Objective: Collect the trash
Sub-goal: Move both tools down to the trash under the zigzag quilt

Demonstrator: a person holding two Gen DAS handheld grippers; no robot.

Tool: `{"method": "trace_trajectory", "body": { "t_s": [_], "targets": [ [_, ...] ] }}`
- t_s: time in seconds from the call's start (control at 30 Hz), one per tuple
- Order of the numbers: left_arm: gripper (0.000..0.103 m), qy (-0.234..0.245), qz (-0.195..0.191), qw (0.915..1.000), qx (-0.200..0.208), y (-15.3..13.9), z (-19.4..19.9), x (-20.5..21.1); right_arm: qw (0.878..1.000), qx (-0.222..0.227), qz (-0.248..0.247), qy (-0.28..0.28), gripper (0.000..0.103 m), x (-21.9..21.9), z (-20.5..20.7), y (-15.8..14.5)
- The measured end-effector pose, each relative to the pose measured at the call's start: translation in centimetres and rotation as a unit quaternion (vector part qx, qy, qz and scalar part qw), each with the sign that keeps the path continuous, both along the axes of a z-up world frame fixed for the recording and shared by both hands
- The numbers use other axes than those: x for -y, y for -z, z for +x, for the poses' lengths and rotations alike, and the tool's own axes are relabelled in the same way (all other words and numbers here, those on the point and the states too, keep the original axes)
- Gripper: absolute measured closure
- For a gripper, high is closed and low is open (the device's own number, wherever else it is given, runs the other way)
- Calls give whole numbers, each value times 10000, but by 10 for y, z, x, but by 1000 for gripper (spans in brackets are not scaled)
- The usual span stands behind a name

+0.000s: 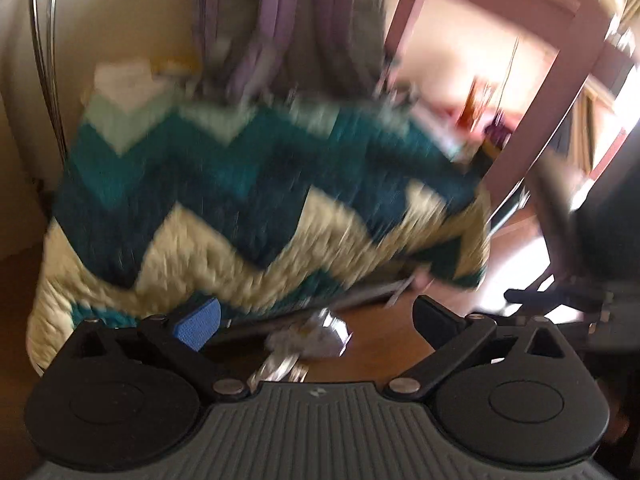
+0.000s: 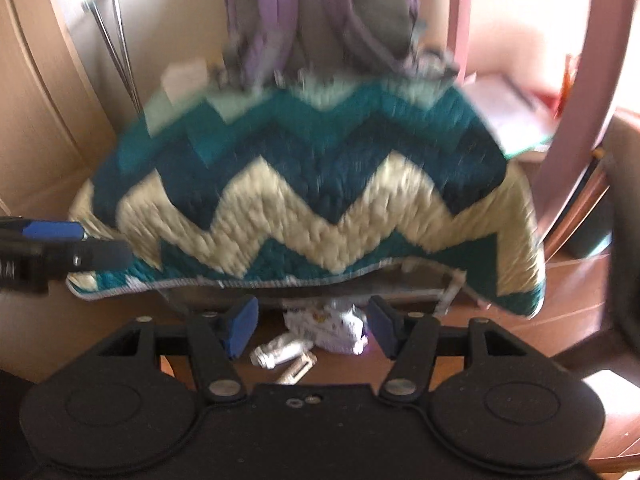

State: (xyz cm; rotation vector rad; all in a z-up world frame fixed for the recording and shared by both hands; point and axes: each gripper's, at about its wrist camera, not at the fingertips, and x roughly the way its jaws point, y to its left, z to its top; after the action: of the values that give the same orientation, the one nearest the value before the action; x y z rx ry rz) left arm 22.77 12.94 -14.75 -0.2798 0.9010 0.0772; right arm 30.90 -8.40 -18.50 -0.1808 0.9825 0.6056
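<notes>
Both claws point down toward the wooden floor in front of a chair covered with a zigzag quilted cushion in teal, dark blue and cream.

In the right wrist view, the right claw stands open, with nothing between its blue pads. The trash lies just ahead of it, under the front edge of the cushion: a crumpled white wrapper with small printed marks, a crushed silver tube slightly nearer and to the left, and a pale flat scrap nearest to the claw. This view also shows the left claw coming in from the left border, beside the cushion's left corner; from here I cannot tell how its jaws stand.

In the left wrist view, the left claw is wide open and empty. Only one blue pad shows its face; the other finger looks black. Here the trash is more blurred: a shiny crumpled wrapper lies between the fingers on the floor, not touched, and a silver piece is closer to the claw body. This view alone shows the pink wooden frame to the right of the cushion. Purple straps hang above the cushion in both views.
</notes>
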Motion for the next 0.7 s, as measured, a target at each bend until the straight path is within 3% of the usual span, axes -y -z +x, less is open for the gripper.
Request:
{"method": "trace_trajectory", "body": {
  "t_s": [0.33,0.43,0.7],
  "targets": [
    [0,-53,377,9947,-957,157,33,-10,9926,-699,-837,-530,43,-32,65,137],
    [0,95,592,9898,-1292,201,46,-11,9878,-745,-1095,-815,43,-43,77,171],
    [0,423,625,9808,-1797,291,77,-10,9833,-787,-1238,-1077,43,-64,109,253]
  ]
}}
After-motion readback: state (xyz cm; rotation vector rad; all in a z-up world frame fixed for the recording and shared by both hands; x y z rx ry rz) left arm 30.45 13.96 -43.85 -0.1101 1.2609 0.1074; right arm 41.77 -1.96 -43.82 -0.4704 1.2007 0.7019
